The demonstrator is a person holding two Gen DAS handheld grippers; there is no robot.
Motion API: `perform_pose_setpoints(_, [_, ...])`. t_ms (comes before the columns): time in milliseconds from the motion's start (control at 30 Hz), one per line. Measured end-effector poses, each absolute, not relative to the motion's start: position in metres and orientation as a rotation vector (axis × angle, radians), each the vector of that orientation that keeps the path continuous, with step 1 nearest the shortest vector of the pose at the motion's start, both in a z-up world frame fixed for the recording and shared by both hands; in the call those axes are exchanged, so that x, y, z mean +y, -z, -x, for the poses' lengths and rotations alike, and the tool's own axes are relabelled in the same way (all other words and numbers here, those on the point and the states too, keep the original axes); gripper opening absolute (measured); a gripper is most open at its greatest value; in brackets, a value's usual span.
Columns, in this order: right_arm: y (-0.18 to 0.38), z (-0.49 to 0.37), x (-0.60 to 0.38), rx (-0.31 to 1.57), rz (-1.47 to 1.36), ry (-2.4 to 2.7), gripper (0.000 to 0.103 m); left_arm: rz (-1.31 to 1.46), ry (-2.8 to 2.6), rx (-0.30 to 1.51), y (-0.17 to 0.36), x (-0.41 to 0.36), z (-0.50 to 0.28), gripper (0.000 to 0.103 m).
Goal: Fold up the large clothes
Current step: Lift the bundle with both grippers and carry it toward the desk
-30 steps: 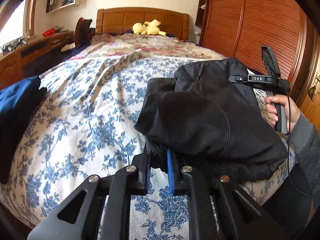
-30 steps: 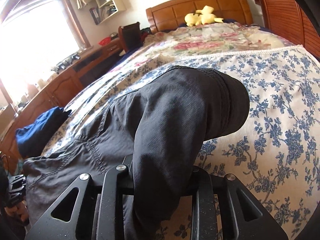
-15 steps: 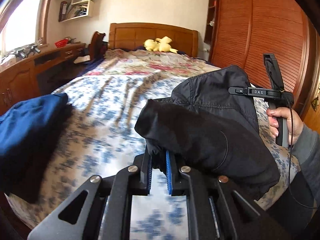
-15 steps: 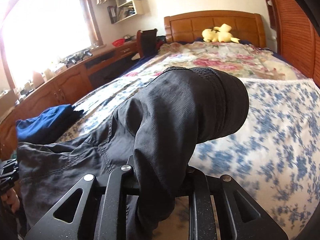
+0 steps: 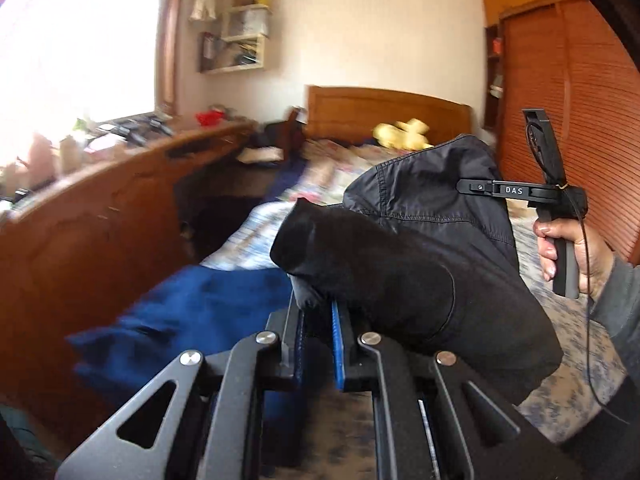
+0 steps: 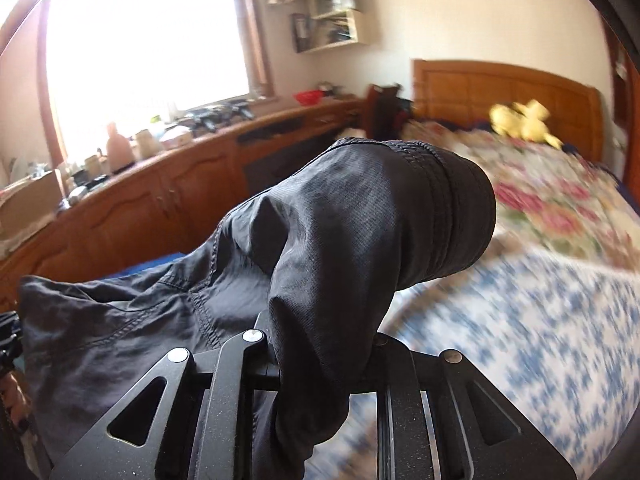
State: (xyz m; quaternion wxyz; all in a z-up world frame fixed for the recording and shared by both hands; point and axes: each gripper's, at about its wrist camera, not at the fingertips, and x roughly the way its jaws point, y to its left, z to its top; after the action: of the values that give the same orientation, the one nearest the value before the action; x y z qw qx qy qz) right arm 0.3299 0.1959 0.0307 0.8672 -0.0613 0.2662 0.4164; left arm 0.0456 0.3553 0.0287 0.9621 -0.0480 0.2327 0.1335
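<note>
A folded black garment (image 5: 404,264) hangs in the air between my two grippers, above the bed. My left gripper (image 5: 317,316) is shut on its near left edge, blue pads pinching the cloth. My right gripper (image 6: 324,344) is shut on the other edge; the black garment (image 6: 360,216) drapes over its fingers and hides the tips. In the left wrist view the right gripper's handle (image 5: 556,216) shows at the right, held by a hand.
A folded blue garment (image 5: 192,320) lies on the bed's left edge. The bed (image 6: 540,320) has a blue floral cover, a wooden headboard (image 6: 504,92) and a yellow plush toy (image 6: 520,120). A long wooden cabinet (image 6: 160,200) runs along the left under a window.
Both grippers have lifted the black garment off the bed and swung it to the left, toward the blue garment. Both views now look higher into the room.
</note>
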Motion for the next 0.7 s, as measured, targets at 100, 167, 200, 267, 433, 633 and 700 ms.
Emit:
perform_pose_setpoints(100, [-0.045,-0.323,0.257,0.542,0.159,-0.921,0.017,0.095,-0.374,0.468,-0.037,0.401,-0.029,0.010])
perform_pose_setpoints(167, [-0.049,-0.314,0.302,0.538,0.185,-0.958,0.017,0.088,-0.441,0.473,-0.036,0.428,-0.019,0.010])
perform_pose_setpoints(200, [-0.049,-0.309,0.329,0.539,0.206,-0.976,0.017,0.089,-0.471,0.476,-0.032,0.439,-0.014,0.010])
perform_pose_setpoints(267, [-0.045,-0.299,0.367,0.549,0.227,-1.005,0.017,0.104,-0.531,0.495,-0.024,0.467,-0.006,0.010])
perform_pose_setpoints(433, [-0.006,-0.280,0.444,0.672,0.289,-1.045,0.021,0.151,-0.612,0.564,0.014,0.507,0.009,0.010])
perform_pose_setpoints(633, [0.038,-0.251,0.458,0.675,0.466,-1.008,0.052,0.187,-0.637,0.558,0.033,0.506,0.022,0.016])
perform_pose_setpoints(700, [0.040,-0.251,0.443,0.687,0.444,-1.012,0.057,0.181,-0.643,0.553,0.029,0.498,0.024,0.020])
